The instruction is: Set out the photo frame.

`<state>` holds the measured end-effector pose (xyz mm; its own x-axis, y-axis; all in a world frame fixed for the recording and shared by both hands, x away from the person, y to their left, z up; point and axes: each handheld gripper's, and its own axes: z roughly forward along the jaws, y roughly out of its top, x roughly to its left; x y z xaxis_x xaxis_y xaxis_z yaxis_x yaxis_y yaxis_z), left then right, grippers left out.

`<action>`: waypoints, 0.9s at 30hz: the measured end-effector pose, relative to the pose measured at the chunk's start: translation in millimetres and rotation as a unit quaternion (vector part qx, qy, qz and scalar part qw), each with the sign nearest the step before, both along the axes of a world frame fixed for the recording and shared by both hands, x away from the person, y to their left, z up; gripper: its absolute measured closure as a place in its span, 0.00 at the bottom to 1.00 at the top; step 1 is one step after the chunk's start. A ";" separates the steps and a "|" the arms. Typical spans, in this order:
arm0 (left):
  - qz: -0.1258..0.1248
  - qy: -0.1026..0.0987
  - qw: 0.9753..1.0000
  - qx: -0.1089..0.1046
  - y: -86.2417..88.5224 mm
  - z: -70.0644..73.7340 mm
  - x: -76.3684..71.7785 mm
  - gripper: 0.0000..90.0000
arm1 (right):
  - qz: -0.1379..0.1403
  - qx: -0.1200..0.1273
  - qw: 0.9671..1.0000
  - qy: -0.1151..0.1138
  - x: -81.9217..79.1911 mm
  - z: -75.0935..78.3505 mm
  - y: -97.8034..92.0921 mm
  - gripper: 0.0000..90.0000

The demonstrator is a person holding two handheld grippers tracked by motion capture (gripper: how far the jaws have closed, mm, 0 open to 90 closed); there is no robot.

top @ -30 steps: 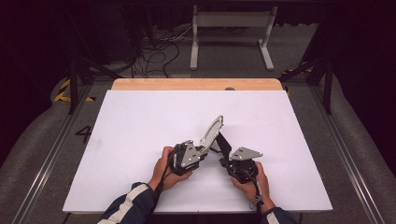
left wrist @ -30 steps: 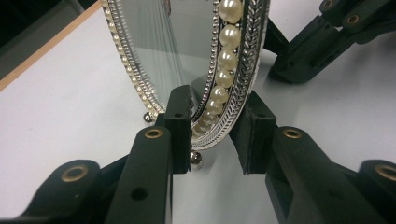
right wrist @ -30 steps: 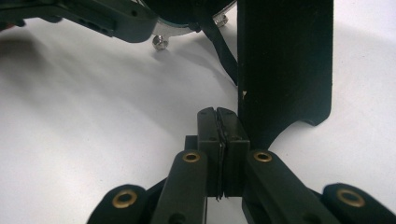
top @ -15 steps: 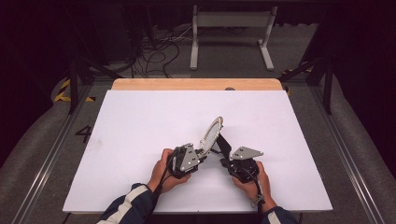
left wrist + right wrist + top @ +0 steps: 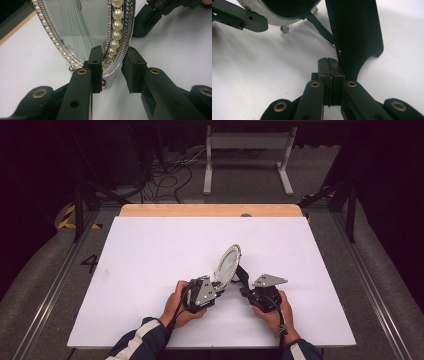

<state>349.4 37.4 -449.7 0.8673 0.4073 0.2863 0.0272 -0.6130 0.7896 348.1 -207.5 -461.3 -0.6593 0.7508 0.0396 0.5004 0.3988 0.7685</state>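
Little has moved since the earlier frames | left gripper [image 5: 216,286]: I keep it partly open, jaws astride the pearl-rimmed frame [image 5: 117,37], one side gapped | frame upright mid-table [image 5: 150,255] | right gripper [image 5: 329,65]: clamped on its black stand [image 5: 357,32] | standing nearly done; release left.

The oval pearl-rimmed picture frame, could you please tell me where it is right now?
In the high view the oval pearl-rimmed picture frame stands tilted on the white table, near the front middle, between the left gripper at its lower rim and the right gripper behind it.
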 end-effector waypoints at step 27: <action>-0.028 0.024 0.999 -0.022 5.4 4.6 -2.8 0.82 | -0.027 -0.008 1.000 -0.006 6.9 0.4 -7.6 0.99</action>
<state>346.6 42.7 -445.1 0.9015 0.3690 0.2263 0.0323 -0.5787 0.8149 355.0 -215.1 -460.9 -0.6178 0.7861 0.0203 0.5125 0.3830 0.7685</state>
